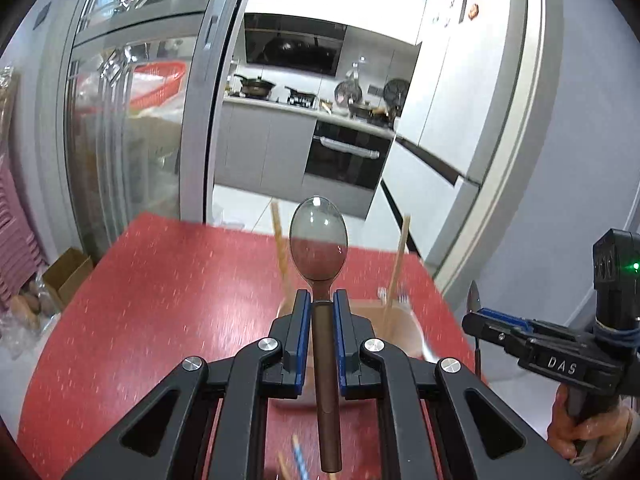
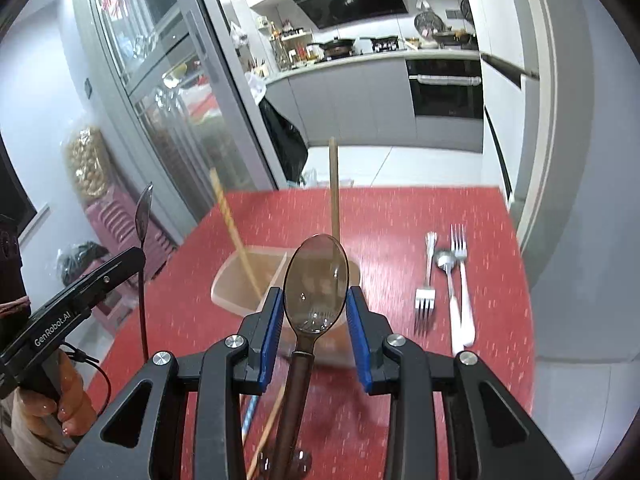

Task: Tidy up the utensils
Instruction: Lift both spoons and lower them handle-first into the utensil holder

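Each hand carries a spoon clear of the red speckled table (image 1: 160,280). The left gripper (image 1: 322,300) is clamped narrow on the brown handle of a spoon (image 1: 319,240) whose glossy, smoky bowl points up and away, reflecting the room. The right gripper (image 2: 316,296) has another brown-handled spoon (image 2: 316,280) of the same kind running up between its blue pads (image 2: 270,320); the bowl sits in the gap and the handle passes back under the jaws, but I cannot tell from here whether the pads actually press on it.

Below both, toward the far edge of the table, stands a translucent divided holder (image 2: 248,276) with two wooden chopsticks (image 2: 334,188) leaning in it. Near the table's right edge lie two forks (image 2: 460,240) and a small metal spoon (image 2: 446,260), side by side, two of the handles white.

The left gripper's body reads "GenRobot.AI" in the right wrist view; the right one's reads "DAS" in the left wrist view.
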The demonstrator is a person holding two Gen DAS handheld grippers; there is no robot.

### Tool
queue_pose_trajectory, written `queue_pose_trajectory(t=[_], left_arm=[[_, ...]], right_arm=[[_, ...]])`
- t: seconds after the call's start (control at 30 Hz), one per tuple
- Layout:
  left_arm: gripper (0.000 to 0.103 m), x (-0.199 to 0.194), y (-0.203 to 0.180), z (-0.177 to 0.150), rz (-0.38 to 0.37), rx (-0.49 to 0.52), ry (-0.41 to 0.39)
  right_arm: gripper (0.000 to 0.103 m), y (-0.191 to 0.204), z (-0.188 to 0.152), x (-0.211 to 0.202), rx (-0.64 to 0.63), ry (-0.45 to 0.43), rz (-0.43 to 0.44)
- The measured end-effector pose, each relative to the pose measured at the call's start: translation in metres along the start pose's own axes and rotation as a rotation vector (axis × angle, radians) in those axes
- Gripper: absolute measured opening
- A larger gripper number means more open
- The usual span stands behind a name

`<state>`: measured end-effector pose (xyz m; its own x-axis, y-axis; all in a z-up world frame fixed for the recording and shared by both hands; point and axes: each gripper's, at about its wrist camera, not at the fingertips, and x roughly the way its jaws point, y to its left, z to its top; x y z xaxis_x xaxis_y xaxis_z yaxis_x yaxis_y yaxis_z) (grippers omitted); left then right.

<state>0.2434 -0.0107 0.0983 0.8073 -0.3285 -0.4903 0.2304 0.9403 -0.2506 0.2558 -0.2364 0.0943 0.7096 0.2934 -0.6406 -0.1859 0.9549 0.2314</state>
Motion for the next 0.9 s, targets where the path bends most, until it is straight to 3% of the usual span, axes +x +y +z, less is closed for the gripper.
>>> queue_pose_trajectory(t=[0.27, 0.43, 0.7, 0.9], left_arm=[[0.035, 0.031, 0.003, 0.029, 0.036, -0.017, -0.08], [0.035, 0.055, 0.003, 0.034, 0.062, -0.016, -0.121], [0.035, 0.082, -0.001, 0.016, 0.108, 0.035, -0.169], [0.035, 0.096, 0.001, 0.002, 0.137, 0.05, -0.153]], right_arm=[[0.035, 0.003, 0.052, 0.019, 0.004, -0.132, -0.056], [0.035, 0.008, 0.067, 0.037, -0.003, -0.221, -0.08], [0.035, 0.013, 0.056, 0.072, -0.098, -0.31, -0.14], [0.035, 0.021, 0.038, 0.085, -0.187, -0.333, -0.166]])
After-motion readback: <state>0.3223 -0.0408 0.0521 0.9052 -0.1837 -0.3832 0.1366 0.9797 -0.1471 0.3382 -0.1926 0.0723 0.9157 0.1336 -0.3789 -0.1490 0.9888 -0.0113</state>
